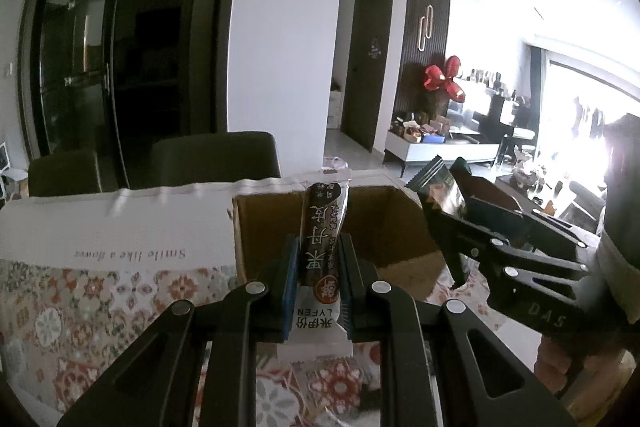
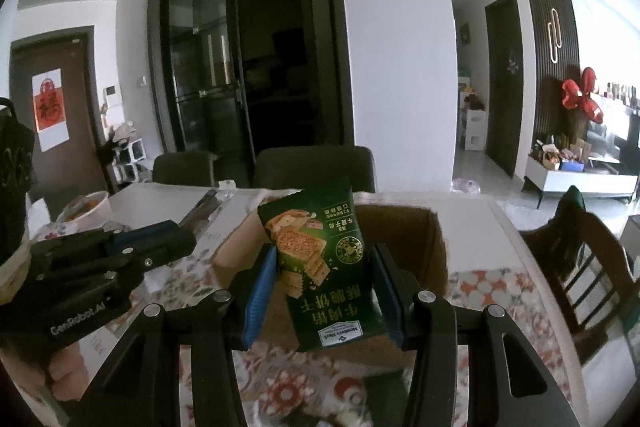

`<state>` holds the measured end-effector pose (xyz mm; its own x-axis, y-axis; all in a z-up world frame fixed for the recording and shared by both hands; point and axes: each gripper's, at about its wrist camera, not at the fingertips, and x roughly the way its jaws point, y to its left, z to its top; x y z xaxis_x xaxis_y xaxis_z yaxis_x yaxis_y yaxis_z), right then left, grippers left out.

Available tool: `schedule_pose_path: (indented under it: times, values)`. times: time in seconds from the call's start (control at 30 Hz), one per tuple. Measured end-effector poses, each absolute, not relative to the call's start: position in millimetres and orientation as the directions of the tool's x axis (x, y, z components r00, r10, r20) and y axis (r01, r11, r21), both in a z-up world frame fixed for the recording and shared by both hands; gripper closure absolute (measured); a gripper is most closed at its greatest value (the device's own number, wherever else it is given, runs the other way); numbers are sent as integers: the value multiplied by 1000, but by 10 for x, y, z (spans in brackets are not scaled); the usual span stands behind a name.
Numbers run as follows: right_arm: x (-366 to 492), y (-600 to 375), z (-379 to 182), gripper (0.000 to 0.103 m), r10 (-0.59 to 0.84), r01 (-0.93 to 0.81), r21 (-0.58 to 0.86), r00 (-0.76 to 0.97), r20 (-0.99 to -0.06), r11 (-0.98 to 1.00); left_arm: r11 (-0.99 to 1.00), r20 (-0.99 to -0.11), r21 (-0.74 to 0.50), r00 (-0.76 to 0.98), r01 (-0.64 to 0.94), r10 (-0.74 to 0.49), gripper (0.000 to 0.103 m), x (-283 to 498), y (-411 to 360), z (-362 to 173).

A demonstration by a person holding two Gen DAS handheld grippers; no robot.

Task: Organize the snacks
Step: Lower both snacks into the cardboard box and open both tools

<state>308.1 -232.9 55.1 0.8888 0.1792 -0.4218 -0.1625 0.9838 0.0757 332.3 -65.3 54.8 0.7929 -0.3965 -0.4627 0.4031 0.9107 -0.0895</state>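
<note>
My left gripper (image 1: 319,263) is shut on a slim brown and white snack stick pack (image 1: 323,227), held upright in front of an open cardboard box (image 1: 400,239). My right gripper (image 2: 325,279) is shut on a green cracker packet (image 2: 316,259), held just before the same box (image 2: 436,247). In the left wrist view the right gripper (image 1: 452,219) with its green packet (image 1: 444,187) hovers over the box's right side. In the right wrist view the left gripper (image 2: 160,239) is at the left, its snack hidden.
The table has a floral cloth (image 1: 80,307) and a white bag with lettering (image 1: 120,227). A bowl of food (image 2: 86,211) sits at the far left. Dark chairs (image 2: 312,167) stand behind the table; a wooden chair (image 2: 580,267) is at the right.
</note>
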Motion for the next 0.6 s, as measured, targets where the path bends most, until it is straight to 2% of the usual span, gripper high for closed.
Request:
schedule_pose_path:
  times: [0.17,0.47,0.5,0.6]
  values:
    - [3406,-2397,598,54,178,-158,82,880,-440,984,913,-490,-103,778,395,-392,84,3687,-733,574]
    - [3940,-2442,441,54,152,-132,77,831,-535,988,923,-573,-137,731,360,-370,83,4268,-857,397]
    - [3972,-2448,418,54,149,-127,79,826,-543,989,926,-579,-132,731,353,-361,80,4295,-863,383]
    - [4030,-2460,374,51,131,-105,78,823,-553,991,933,-573,-108,745,343,-341,63,4314,-864,366]
